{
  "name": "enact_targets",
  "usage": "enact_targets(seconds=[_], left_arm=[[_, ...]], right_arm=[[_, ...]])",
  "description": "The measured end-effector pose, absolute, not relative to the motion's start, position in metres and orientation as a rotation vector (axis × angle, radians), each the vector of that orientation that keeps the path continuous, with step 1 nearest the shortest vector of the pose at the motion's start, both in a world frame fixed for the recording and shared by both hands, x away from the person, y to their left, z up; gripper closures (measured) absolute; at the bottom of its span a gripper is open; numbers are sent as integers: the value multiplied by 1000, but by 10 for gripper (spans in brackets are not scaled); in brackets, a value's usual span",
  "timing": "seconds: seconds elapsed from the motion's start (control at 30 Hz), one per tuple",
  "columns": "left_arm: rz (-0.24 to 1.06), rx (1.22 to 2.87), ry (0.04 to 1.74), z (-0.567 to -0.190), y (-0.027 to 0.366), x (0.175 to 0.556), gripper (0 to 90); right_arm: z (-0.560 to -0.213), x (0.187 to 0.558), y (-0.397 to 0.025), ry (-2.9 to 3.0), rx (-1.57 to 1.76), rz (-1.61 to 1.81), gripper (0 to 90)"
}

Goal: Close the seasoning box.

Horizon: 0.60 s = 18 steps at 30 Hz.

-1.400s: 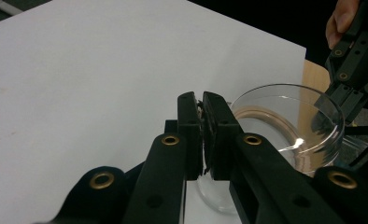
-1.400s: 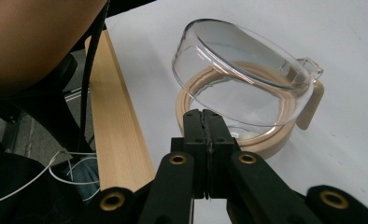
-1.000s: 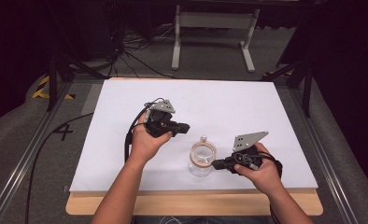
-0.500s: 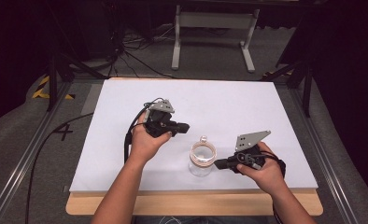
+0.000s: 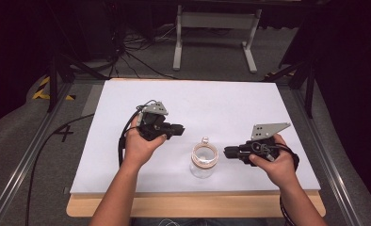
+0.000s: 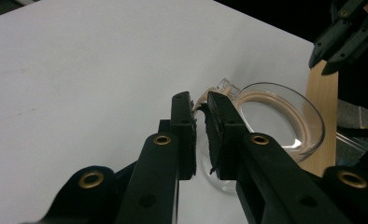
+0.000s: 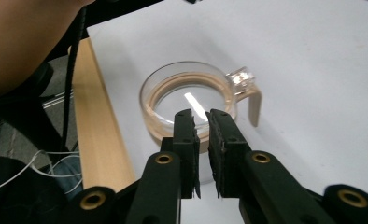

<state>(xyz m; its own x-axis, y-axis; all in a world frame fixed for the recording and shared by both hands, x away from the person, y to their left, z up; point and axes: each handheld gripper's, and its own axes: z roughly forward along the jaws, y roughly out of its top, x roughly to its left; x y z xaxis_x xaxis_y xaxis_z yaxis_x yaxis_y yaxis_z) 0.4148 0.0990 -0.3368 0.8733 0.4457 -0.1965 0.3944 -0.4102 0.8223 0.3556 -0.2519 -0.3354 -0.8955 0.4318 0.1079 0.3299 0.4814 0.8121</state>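
Hands barely shift: my right gripper (image 5: 227, 152) edges back from the glass cup (image 5: 204, 161), left gripper (image 5: 181, 128) holds off; both pairs of fingers narrow, gripping nothing.

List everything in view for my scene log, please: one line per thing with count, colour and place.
Glass jar: one, clear with a tan seal ring and a clasp, on the white sheet near its front edge, between the two tools.
White sheet: one, covering the table top.
Wooden table: one, light brown, its edge showing at the front.
Metal stand: one, pale grey, on the floor beyond the table.
Cables: several, black, on the floor at the back left.
Left tool: one, black, jaws nearly closed, empty, left of the jar.
Right tool: one, black, jaws nearly closed, empty, right of the jar.
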Motion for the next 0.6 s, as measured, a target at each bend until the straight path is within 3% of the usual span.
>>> enact_targets(seconds=[0.6], left_arm=[[121, 2010, 726, -344, 140, 411, 781]], right_arm=[[-340, 401, -308, 2462, 873, 1335, 645]])
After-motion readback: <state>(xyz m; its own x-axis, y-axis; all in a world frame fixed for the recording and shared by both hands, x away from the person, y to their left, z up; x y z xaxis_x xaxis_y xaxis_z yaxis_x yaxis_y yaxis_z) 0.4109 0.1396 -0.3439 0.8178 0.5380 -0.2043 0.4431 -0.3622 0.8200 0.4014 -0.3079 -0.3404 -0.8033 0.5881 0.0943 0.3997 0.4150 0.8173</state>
